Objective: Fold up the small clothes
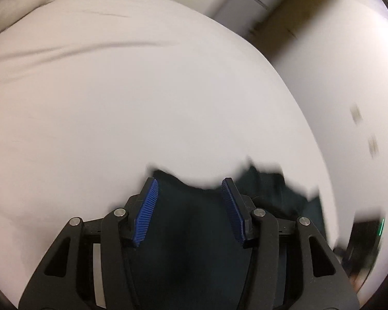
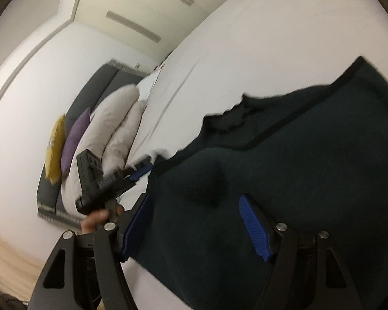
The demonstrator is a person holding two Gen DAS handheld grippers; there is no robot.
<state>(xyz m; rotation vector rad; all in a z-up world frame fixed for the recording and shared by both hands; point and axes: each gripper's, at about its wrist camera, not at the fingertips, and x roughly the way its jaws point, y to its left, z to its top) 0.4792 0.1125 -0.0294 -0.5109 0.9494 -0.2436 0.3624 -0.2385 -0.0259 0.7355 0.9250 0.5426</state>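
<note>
A dark teal-black garment (image 2: 284,180) lies spread on the white bed sheet (image 2: 245,38). My right gripper (image 2: 196,204) is open just above it, its blue pads on either side of a raised bump in the cloth. My left gripper (image 1: 188,188) is open too, with dark cloth (image 1: 191,232) showing between and below its blue pads, at the garment's edge. In the right wrist view the left gripper (image 2: 139,171) is seen from outside at the garment's left edge, held by a hand (image 2: 95,219). Both views are motion-blurred.
The white bed (image 1: 116,103) fills most of the left view. At its head stand grey pillows (image 2: 113,129), a purple cushion (image 2: 75,139), a yellow cushion (image 2: 55,147) and a dark headboard (image 2: 90,90). A white wall and wardrobe doors (image 2: 142,0) lie behind. A dark object (image 1: 362,242) sits beside the bed.
</note>
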